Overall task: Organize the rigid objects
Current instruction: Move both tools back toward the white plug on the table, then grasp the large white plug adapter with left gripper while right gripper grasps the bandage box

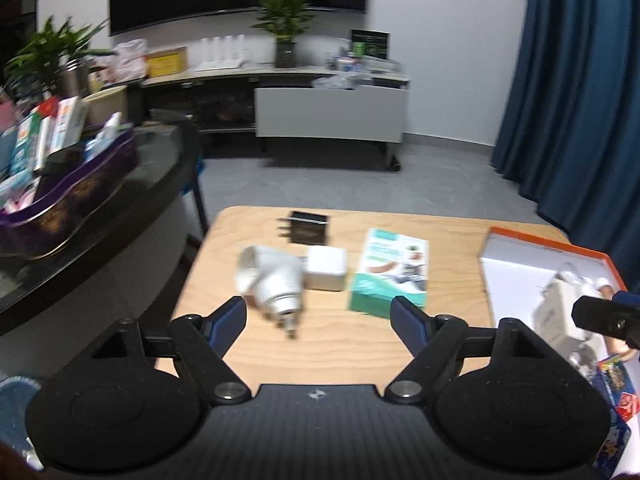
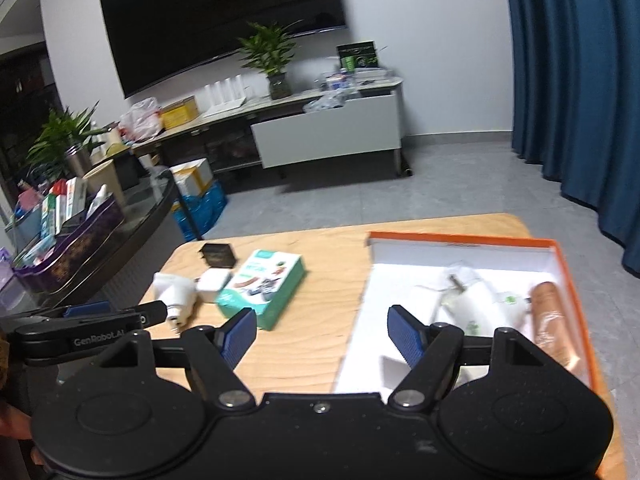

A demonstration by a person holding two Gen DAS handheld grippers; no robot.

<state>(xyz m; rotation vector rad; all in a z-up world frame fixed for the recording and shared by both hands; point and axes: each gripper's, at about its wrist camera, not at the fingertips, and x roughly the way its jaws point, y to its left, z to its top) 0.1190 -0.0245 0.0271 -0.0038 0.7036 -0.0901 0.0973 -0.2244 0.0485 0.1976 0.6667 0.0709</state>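
Note:
On the wooden table (image 1: 328, 344) lie a white plug adapter (image 1: 272, 280), a small white cube charger (image 1: 326, 268), a black charger (image 1: 306, 228) and a green-and-white box (image 1: 390, 272). My left gripper (image 1: 320, 320) is open and empty, just above the table in front of the adapter. An orange-rimmed white box (image 2: 460, 240) at the right holds white items (image 2: 472, 304) and a brown tube (image 2: 550, 320). My right gripper (image 2: 322, 332) is open and empty over that box's left edge. The green box (image 2: 262, 286) and the adapter (image 2: 176, 294) also show in the right wrist view.
A dark glass table (image 1: 120, 208) at the left carries a purple tin (image 1: 72, 196) full of boxes and a potted plant (image 1: 56, 60). A TV stand (image 1: 280, 92) with a plant stands by the far wall. Blue curtains (image 1: 580, 80) hang at the right.

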